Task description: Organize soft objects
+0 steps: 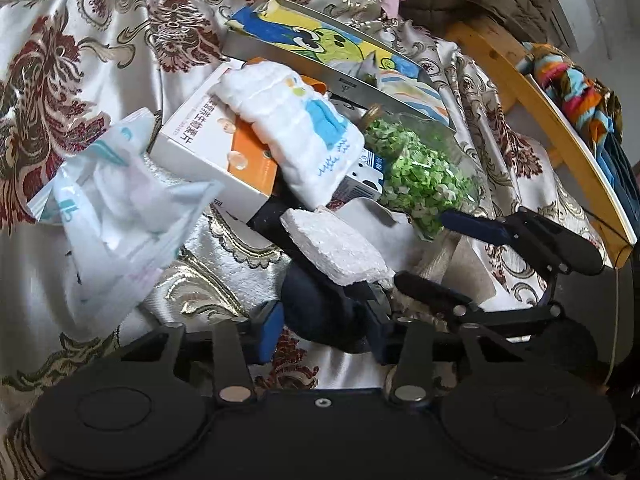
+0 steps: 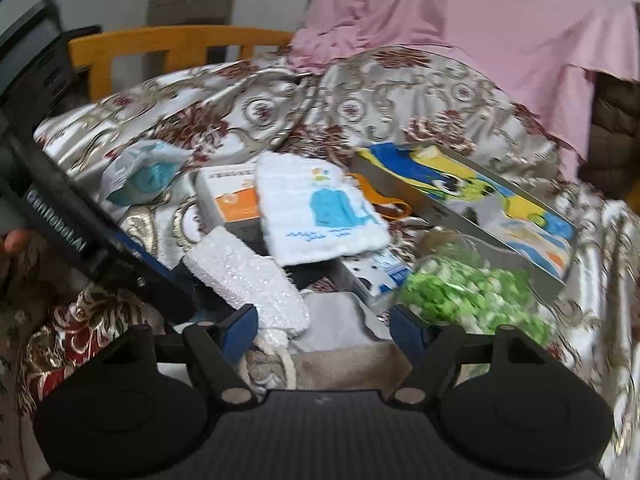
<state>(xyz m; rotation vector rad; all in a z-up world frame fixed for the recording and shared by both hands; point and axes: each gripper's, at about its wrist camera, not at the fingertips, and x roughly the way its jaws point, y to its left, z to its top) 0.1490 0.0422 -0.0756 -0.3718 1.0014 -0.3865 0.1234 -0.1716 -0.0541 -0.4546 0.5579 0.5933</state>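
Note:
A pile lies on a floral satin cloth [image 1: 100,40]. A white towel with a blue print [image 1: 296,128] rests on an orange and white box [image 1: 208,148]; it also shows in the right wrist view [image 2: 316,208]. A white foam block [image 1: 336,248] leans on a dark blue soft object [image 1: 320,304]. My left gripper [image 1: 326,326] stands around that dark object, jaws apart. My right gripper [image 2: 324,328] is open over a grey cloth [image 2: 336,320], beside the foam block [image 2: 248,276]. It shows in the left wrist view [image 1: 440,256].
A bag of green bits [image 1: 416,168] and a metal tray with a cartoon picture [image 1: 340,56] lie behind. A clear packet of white pads [image 1: 120,200] sits left. A wooden chair [image 2: 168,48] and pink cloth [image 2: 460,20] stand beyond.

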